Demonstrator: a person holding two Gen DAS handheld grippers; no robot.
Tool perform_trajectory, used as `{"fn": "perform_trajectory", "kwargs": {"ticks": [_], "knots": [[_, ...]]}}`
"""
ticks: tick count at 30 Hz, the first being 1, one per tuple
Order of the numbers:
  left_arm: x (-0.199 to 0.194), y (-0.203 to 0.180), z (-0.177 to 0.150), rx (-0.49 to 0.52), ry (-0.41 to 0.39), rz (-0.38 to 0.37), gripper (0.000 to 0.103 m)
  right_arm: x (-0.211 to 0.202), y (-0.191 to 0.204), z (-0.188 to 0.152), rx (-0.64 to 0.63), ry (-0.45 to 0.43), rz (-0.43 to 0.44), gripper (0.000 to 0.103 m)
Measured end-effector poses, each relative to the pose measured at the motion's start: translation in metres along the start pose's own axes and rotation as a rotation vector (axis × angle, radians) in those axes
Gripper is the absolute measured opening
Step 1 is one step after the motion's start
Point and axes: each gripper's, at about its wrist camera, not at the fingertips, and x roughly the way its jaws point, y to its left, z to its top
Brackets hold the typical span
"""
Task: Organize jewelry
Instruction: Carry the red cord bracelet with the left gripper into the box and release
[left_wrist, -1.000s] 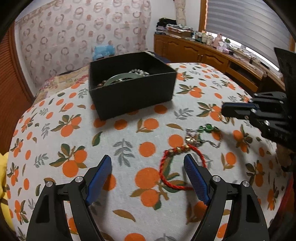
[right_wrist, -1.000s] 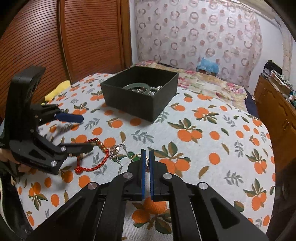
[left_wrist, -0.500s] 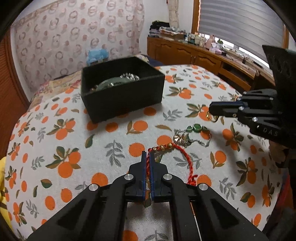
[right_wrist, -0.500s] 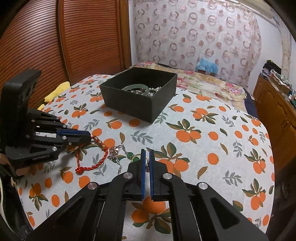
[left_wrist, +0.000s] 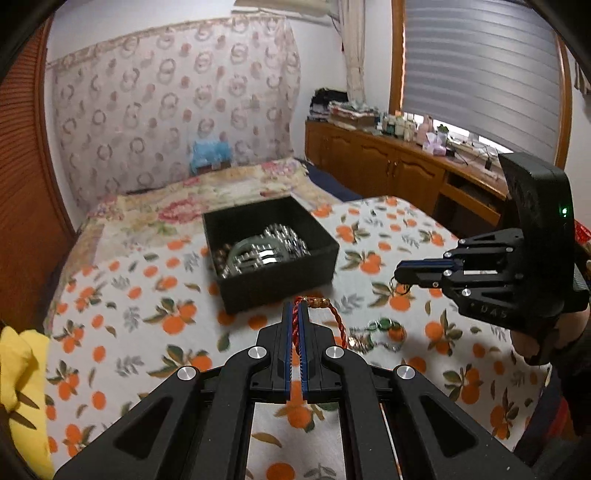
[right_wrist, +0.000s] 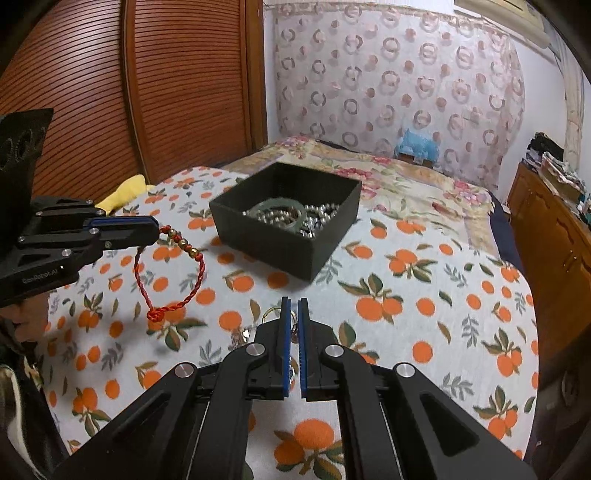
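Red bracelet off the cloth, ring in my other claw.

My left gripper (left_wrist: 294, 314) clamped the red cord bracelet (right_wrist: 168, 273), dangling near the black box (right_wrist: 286, 229); my right gripper (right_wrist: 293, 310) pinched what looked like a gold ring (left_wrist: 400, 287).

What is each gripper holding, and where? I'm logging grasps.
Left gripper: red cord bracelet, pinched on the cord beside its gold beads. Right gripper: a thin gold ring, pinched at its rim.

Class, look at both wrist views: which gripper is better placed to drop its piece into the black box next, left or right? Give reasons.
Left. The left gripper grips the red cord bracelet, which dangles clear of the cloth beside the black box. The right gripper pinches a gold ring whose chain lies on the cloth.
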Motion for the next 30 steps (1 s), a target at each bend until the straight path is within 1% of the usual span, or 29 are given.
{"fn": "perform_trajectory", "kwargs": {"ticks": [10,14,17,22,27,30], "knots": [[0.008,0.028,0.037,-0.046,-0.066,0.034,0.002,0.022,-0.004,0.048,-0.022,-0.039,0.015,0.004],[0.025,0.040,0.061,-0.049,-0.078,0.057,0.002,0.039,-0.012,0.069,-0.019,-0.044,0.019,0.004],[0.040,0.046,0.073,-0.045,-0.078,0.067,0.002,0.052,-0.016,0.081,-0.025,-0.043,0.023,0.004],[0.065,0.055,0.083,-0.044,-0.059,0.083,0.002,0.069,-0.021,0.088,-0.028,-0.025,0.046,0.005],[0.081,0.060,0.080,-0.054,-0.046,0.080,0.002,0.081,-0.022,0.084,-0.031,0.011,0.064,0.005],[0.084,0.061,0.077,-0.061,-0.040,0.076,0.002,0.084,-0.023,0.083,-0.019,0.012,0.067,0.005]]}}
